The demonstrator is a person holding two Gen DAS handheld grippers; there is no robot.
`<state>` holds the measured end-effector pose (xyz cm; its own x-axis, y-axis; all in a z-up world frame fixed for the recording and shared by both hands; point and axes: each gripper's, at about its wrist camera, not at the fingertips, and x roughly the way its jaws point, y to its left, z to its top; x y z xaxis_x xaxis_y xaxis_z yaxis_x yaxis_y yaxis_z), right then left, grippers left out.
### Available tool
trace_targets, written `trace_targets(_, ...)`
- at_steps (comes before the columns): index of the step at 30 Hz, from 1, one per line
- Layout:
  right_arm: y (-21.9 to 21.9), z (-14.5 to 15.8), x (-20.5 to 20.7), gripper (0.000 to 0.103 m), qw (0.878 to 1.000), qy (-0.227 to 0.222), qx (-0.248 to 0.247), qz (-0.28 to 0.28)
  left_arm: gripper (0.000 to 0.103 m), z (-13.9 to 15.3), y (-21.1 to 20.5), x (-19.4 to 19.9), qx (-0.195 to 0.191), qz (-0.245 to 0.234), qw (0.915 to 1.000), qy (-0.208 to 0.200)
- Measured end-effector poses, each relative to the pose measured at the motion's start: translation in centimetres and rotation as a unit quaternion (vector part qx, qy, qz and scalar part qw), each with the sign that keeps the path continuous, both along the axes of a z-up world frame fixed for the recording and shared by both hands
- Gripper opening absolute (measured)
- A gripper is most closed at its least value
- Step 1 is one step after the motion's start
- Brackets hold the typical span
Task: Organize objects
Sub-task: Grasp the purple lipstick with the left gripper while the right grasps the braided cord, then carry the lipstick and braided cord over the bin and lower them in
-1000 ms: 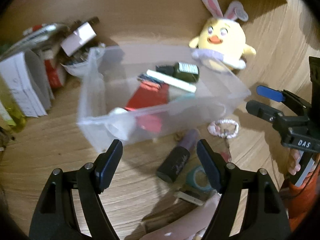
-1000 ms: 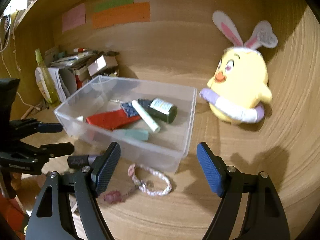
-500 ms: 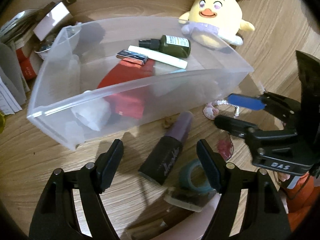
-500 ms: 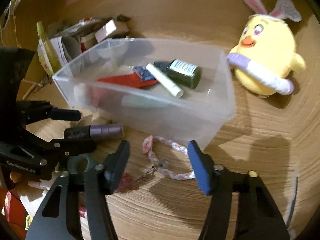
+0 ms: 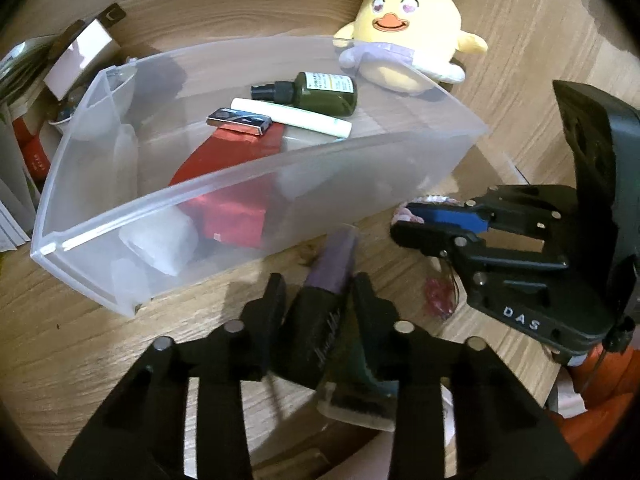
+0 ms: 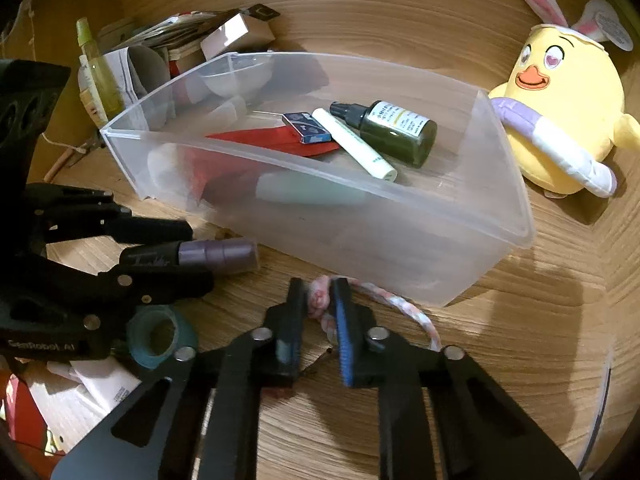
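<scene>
A black tube with a purple cap (image 5: pixel 332 256) lies on the wooden surface in front of the clear plastic bin (image 5: pixel 260 168). My left gripper (image 5: pixel 318 292) is closing, and its pads press on the tube's black end. My right gripper (image 6: pixel 319 296) is shut on the pink end of a braided bracelet (image 6: pixel 400 300) lying just before the bin (image 6: pixel 516 208). In the left wrist view the right gripper (image 5: pixel 400 222) sits at the right, low over the bracelet (image 5: pixel 434 199). The bin holds a green bottle (image 5: pixel 328 92), a white stick (image 5: pixel 292 120) and a red packet (image 5: pixel 236 160).
A yellow plush chick (image 6: pixel 560 96) sits behind the bin at the right. Boxes and papers (image 6: pixel 236 36) and a yellow-green bottle (image 6: pixel 96 68) crowd the back left. A teal tape roll (image 6: pixel 156 336) and small packets lie near the left gripper (image 6: pixel 198 256).
Both grippers came down toward the surface and shut: the left one around the tube, the right one on the bracelet's pink end. The bin and the plush chick have stayed put.
</scene>
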<state>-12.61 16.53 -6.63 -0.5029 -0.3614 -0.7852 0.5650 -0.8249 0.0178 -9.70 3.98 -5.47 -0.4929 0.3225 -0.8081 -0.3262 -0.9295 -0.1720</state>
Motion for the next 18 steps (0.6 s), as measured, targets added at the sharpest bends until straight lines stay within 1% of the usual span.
trace_targets(3,0.2,0.0,0.2,0.012,1.000,0.000,-0.004,-0.002,0.028,0.0,0.0,0.2,-0.008,-0.002,1.0000,0.003)
trace_targets(7,0.8,0.5,0.6,0.012,1.000,0.002,-0.020,-0.010,0.026,0.1,-0.5,0.7,-0.006,0.000,1.0000,0.003)
trace_targets(13,1.8,2.7,1.5,0.012,0.999,0.020,-0.041,-0.014,0.026,0.5,-1.2,1.5,-0.003,0.017,0.9998,0.012)
trace_targets(18,2.2,4.6,2.4,0.012,0.997,0.043,-0.058,-0.014,0.025,1.6,-1.8,2.4,0.002,0.028,0.9992,0.027)
